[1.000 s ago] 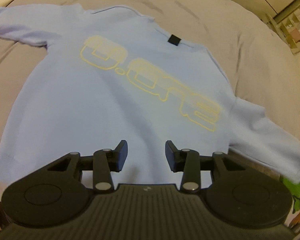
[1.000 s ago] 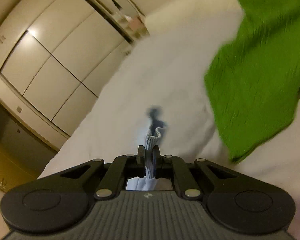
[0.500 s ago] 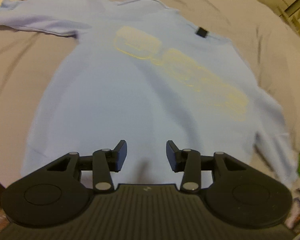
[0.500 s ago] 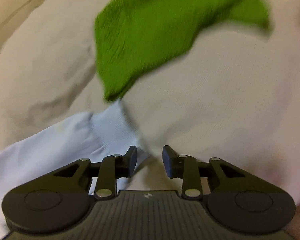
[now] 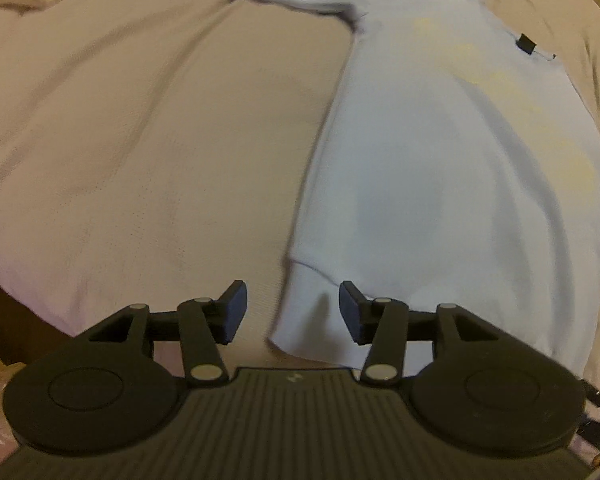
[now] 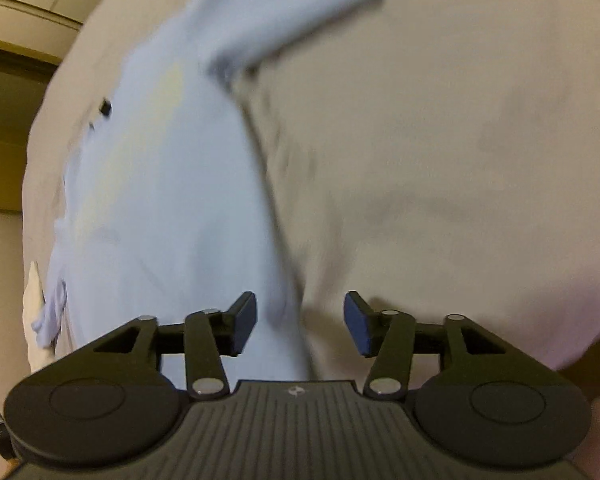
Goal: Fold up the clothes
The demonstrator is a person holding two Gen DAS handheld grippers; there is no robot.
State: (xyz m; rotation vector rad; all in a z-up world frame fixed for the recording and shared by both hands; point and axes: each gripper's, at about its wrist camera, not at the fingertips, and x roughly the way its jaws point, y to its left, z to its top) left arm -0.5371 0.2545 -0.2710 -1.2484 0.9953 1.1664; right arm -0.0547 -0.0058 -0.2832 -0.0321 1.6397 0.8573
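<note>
Left tool [image 5: 292, 312] gapes over sweatshirt [image 5: 440, 184] hem corner

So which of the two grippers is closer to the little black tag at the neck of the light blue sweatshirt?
Can't tell. Left gripper and right gripper each sit open over a bottom corner, far from the black tag on the light blue sweatshirt.

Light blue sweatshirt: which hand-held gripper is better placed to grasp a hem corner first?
Probably left. The left hand-held gripper is open with the light blue sweatshirt hem corner between its fingers; the right hand-held gripper is open over the side edge.
</note>
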